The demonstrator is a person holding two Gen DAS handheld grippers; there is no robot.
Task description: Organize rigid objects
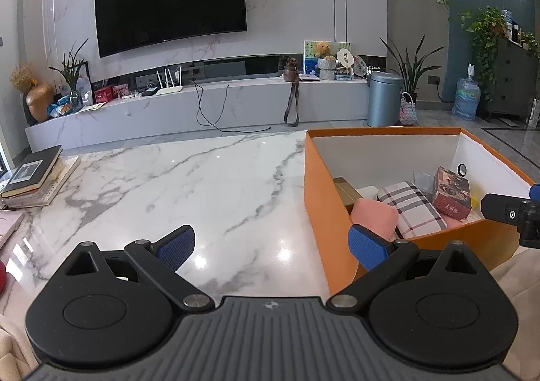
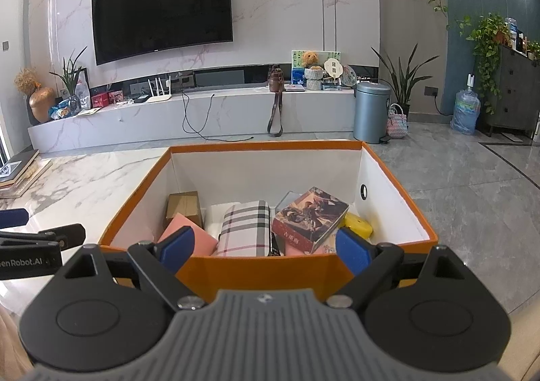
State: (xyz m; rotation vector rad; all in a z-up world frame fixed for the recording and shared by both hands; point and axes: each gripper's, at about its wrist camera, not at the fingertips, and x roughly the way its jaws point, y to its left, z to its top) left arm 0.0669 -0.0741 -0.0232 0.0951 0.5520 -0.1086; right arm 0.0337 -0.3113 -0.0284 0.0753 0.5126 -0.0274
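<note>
Both grippers, left and right, hung spread and empty beside the filled orange box; sorting seemed finished, pending any unseen strays.

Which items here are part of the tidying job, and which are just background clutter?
Job items:
orange box
plaid case
pink case
printed card box
yellow object
brown carton

Just lying about:
stack of books
television
router
bin
water jug
</note>
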